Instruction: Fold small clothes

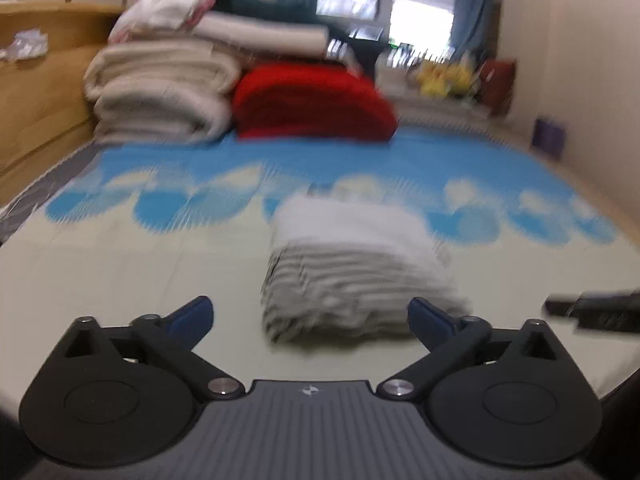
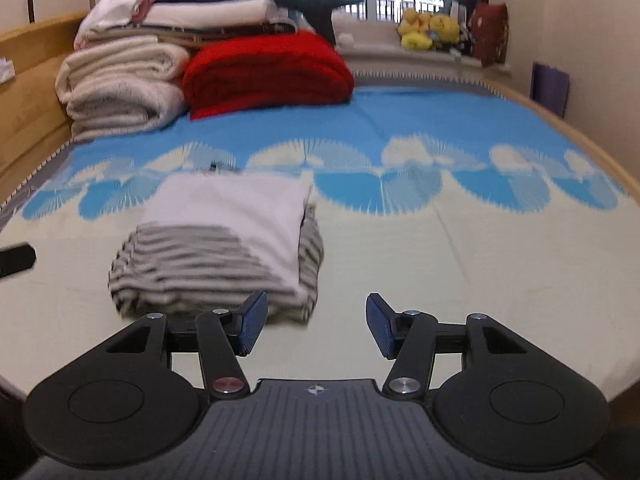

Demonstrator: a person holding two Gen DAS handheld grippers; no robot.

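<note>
Looking along my left gripper (image 1: 310, 316), I see its blue fingers (image 1: 196, 314) spread as wide as they go, with nothing between them and no contact with any cloth. My right gripper (image 2: 316, 330) also has its fingers (image 2: 254, 324) apart, though less widely, and they too grip nothing; both sets of pads hang clear above the mat (image 2: 440, 280).

Just beyond the fingertips lies the shirt (image 2: 218, 248), folded into a compact bundle on the pale part of the mat. In the right view it sits to the left of centre, its near half grey-and-white striped, a plain white panel folded over the far half, and a striped edge showing along its right side. In the left view the same bundle is blurred and sits slightly right of centre, ahead of the fingers. A dark piece of the other gripper pokes in at each view's edge.

Past the shirt the mat turns blue with pale fan shapes. Farther back, a red blanket (image 2: 268, 76) sits beside stacked cream blankets (image 2: 120, 92), with more folded bedding on top. A wooden headboard (image 2: 28, 92) runs along the left. Farthest off, yellow plush toys (image 2: 430, 30) rest on the windowsill.
</note>
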